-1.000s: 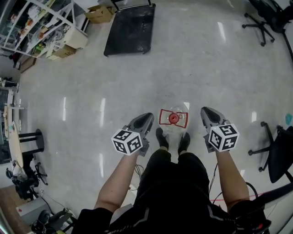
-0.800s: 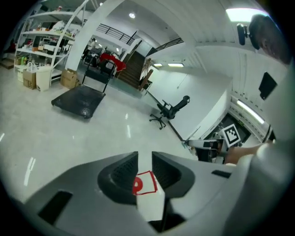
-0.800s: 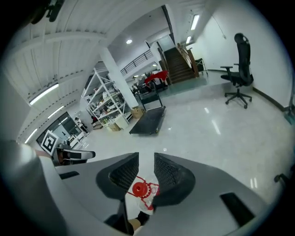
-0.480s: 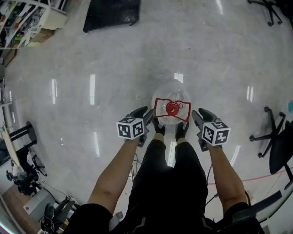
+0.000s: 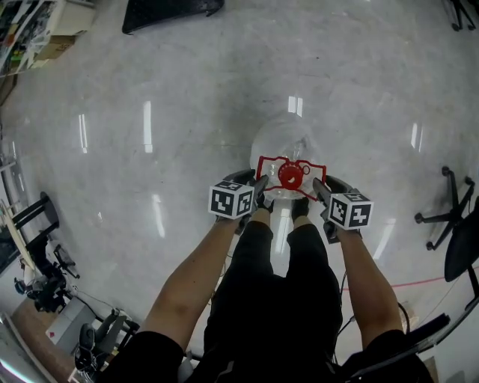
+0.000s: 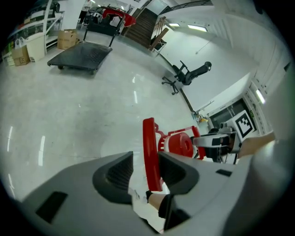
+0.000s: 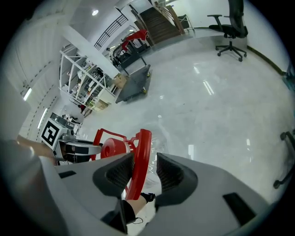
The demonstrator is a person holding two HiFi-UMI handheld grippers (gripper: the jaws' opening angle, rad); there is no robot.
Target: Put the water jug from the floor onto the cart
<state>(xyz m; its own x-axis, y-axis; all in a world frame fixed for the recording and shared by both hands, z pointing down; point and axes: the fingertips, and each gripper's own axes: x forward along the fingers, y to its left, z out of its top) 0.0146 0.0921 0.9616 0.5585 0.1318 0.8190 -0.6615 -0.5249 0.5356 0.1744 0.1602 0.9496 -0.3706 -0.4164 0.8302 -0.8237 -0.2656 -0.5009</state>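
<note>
**Position of load.** Clear, round plastic water jug with red screw cap and red plastic carry frame: upright on the pale polished floor, between the two grippers. Not yet lifted. Well apart from the black flat platform cart, at the top edge of the head view.

**Left gripper.** Jaws just opened and standing apart, angled down over the left upright bar of the carry frame. Bar between the pads, close against one and clear of the other. No clamp.

**Right gripper.** Jaws just opened wide, astride the opposite bar of the frame. Gap visible on the outer side. Nothing held.

**Handling.**
- Fill level not readable through the clear wall. Treat as heavy until proven otherwise.
- Expect the rounded body to be smooth, slippery and too wide for either jaw. Do not grip there.
- Take hold on the stiff red side bars only, one gripper per bar, pads seated squarely and fully closed before any lift.
- Raise both sides evenly. Probable risks: tilt, swing, or a thin bar sliding through ribbed pads under load.
</note>
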